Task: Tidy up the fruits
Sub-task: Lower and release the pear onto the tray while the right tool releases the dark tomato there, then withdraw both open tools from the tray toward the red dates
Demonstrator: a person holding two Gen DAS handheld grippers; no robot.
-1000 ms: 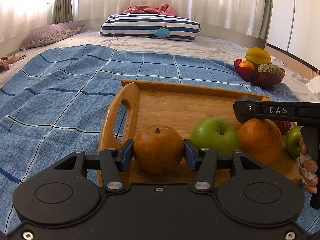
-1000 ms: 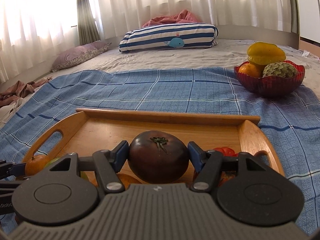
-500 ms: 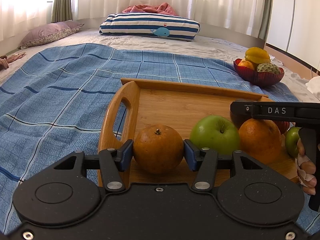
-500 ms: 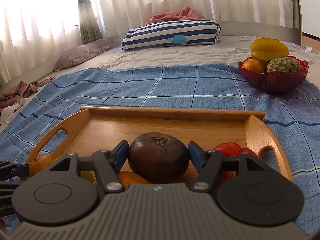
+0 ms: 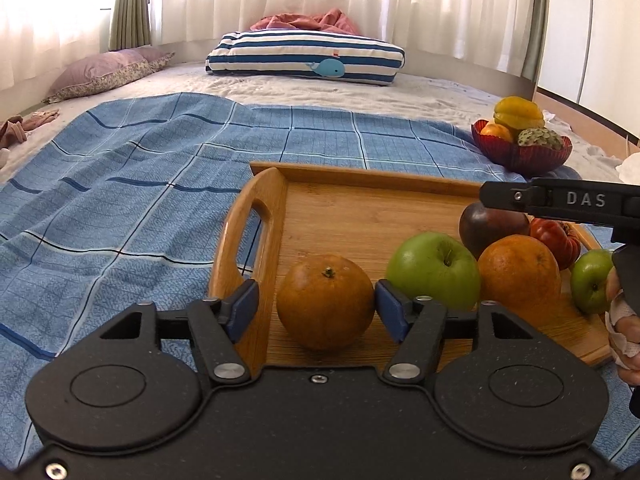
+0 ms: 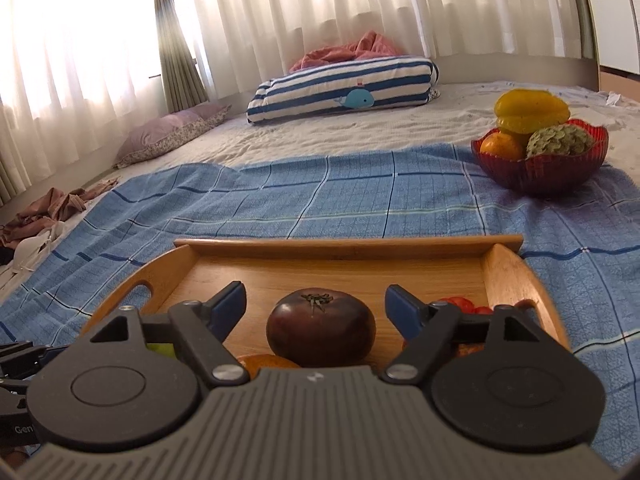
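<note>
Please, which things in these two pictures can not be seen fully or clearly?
- Right wrist view: green apple and orange fruit, mostly hidden by the right gripper body.
- Right wrist view: red ribbed tomato, covered by the gripper finger.
- Left wrist view: small green apple, partly behind a hand at the edge.

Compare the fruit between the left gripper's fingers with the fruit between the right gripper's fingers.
The orange is orange-brown with a small dry stem nub; the dark tomato is deep purple-brown with a leafy green calyx. The orange looks rounder, the tomato flatter. The orange sits by the wooden tray's handle end, the tomato farther in. Both rest on the tray, stem up, between jaws that have just been opening, each with a gap showing.
</note>
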